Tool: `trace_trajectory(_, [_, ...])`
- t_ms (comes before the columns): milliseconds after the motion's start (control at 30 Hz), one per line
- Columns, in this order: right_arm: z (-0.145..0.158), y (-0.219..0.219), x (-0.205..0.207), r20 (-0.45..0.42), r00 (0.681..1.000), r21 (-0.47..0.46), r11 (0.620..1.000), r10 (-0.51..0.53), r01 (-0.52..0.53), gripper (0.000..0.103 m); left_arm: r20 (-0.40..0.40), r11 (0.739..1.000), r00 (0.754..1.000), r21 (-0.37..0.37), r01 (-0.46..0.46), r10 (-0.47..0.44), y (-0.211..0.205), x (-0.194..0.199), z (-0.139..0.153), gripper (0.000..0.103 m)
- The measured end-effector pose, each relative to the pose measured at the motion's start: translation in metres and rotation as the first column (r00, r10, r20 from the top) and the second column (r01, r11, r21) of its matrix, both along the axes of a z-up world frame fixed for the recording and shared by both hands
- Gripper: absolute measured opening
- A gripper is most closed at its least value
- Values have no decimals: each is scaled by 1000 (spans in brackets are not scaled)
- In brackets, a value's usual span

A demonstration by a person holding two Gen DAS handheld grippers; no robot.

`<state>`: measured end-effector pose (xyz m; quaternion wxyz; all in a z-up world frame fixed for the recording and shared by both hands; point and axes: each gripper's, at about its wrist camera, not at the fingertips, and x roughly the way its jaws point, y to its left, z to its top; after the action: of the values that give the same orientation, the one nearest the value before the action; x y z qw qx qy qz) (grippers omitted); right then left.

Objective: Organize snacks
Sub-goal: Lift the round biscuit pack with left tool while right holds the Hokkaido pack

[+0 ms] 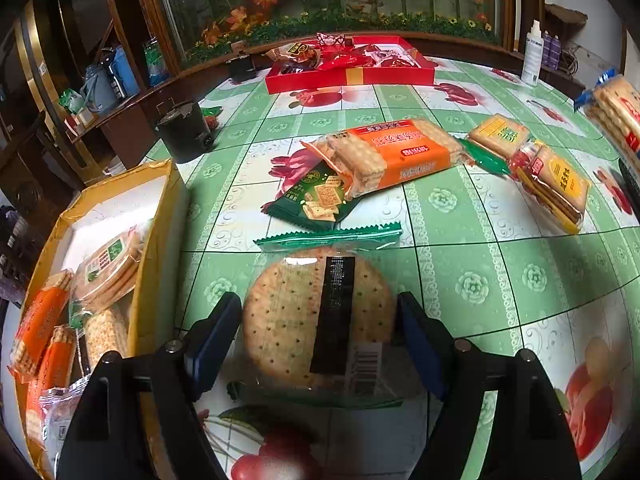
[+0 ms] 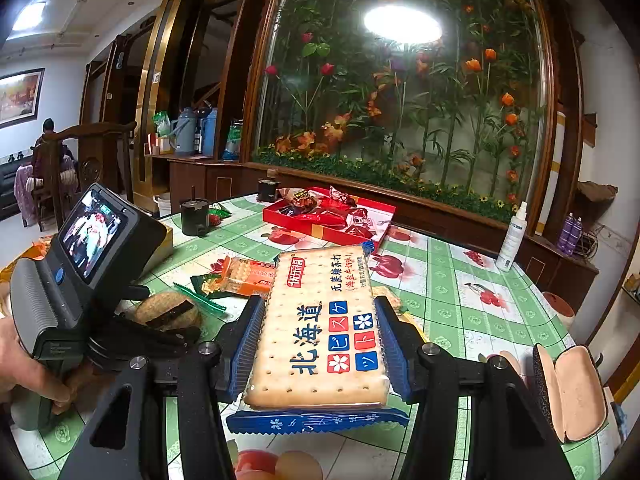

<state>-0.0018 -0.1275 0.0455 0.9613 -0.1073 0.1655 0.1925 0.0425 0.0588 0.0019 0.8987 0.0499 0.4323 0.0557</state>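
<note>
Round cracker pack (image 1: pixel 318 316) is lying flat on the desk (image 1: pixel 500 280) beside the yellow box (image 1: pixel 160 208), sitting between the left hand-held gripper (image 1: pixel 320 320) pads, jaws parted, no visible squeeze. Right hand-held gripper (image 2: pixel 320 340) is clamping the blue-wrapped rectangular cracker pack (image 2: pixel 324 332) above the desk.

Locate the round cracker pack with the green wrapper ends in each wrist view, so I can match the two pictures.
Left wrist: the round cracker pack lies bottom centre on the table, between the left gripper's blue pads.
Right wrist: it sits at lower left, partly hidden behind the left gripper's camera body.
Shared landmark: the red tray of red-wrapped sweets at the table's far edge.
</note>
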Motion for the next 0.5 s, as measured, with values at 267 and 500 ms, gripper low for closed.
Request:
trace_trajectory(267, [-1,1,0,-4,1000,-3,1000,-3,3,59,15,998,998,-20,65,-64,-10,-3,1,76])
trace_trajectory(500, [-4,-3,4,-34,999,9,1000,-9,9,59,20,994,995,-36,102,-102,-16,-6,2,75])
